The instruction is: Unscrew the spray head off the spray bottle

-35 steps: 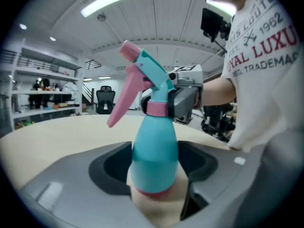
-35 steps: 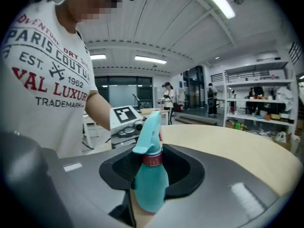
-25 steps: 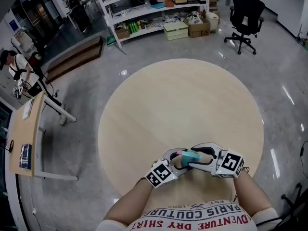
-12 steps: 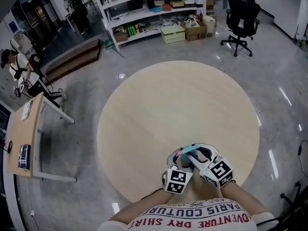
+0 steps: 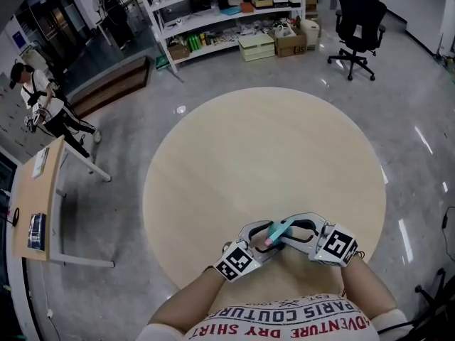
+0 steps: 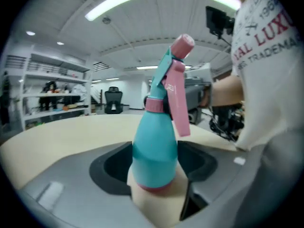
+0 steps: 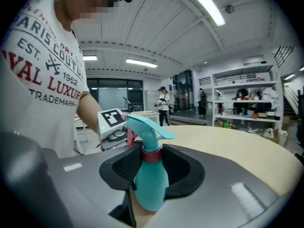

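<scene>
A teal spray bottle with a pink collar and trigger hangs tilted just above the round table's front edge. My left gripper is shut on its lower body, with the pads against both sides. The pink collar and trigger rise above the jaws. My right gripper comes from the other side. Its jaws are closing around the pink collar below the teal spray head, and slim gaps still show beside the collar.
The round beige table stretches away from me. Beyond it stand a black office chair and white shelving with boxes. A small wooden desk and a person are at the far left.
Half a second ago both marker cubes sat close together; now the hands have spread apart, left cube further left, right cube further right. The bottle stays between them.
</scene>
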Demonstrator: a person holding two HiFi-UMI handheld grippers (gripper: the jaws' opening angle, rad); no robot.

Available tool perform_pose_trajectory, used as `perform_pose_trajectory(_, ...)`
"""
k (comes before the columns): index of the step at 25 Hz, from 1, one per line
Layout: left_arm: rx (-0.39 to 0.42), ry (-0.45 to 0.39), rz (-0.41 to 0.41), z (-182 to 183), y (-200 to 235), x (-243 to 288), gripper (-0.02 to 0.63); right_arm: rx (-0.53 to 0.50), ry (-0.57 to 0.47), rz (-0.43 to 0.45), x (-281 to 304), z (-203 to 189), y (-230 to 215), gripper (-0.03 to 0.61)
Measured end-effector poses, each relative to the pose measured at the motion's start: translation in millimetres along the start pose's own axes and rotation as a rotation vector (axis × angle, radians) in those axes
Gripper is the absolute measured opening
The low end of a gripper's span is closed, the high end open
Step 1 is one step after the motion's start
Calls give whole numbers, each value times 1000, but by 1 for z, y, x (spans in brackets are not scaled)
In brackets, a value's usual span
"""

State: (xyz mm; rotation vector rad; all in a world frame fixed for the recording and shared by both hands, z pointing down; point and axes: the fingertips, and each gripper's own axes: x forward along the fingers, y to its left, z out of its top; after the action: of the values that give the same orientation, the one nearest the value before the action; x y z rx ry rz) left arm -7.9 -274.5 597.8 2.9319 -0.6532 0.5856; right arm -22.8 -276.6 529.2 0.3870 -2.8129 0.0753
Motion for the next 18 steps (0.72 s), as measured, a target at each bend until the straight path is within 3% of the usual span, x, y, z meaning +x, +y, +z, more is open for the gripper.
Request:
perform_pose_trajectory(3, 126, 53, -153, -6, -2, -7, 274, -37, 22, 123, 2, -2, 4, 133)
perform_pose_trajectory(6, 116, 78, -194, -8, 1, -6, 275, -34, 22, 155, 4, -1, 2, 133)
perform_pose_trajectory(14, 55, 47, -113, -8, -2, -3, 275, 21, -5, 108, 0, -2, 1, 135)
perform_pose_trajectory(17, -2, 33, -39, -7, 1, -2, 275, 26, -6, 1, 2, -1, -4, 151)
perform_pose_trajectory(18, -18, 30, -8, -6, 2, -1, 276, 37, -7, -52, 2, -2, -5, 187)
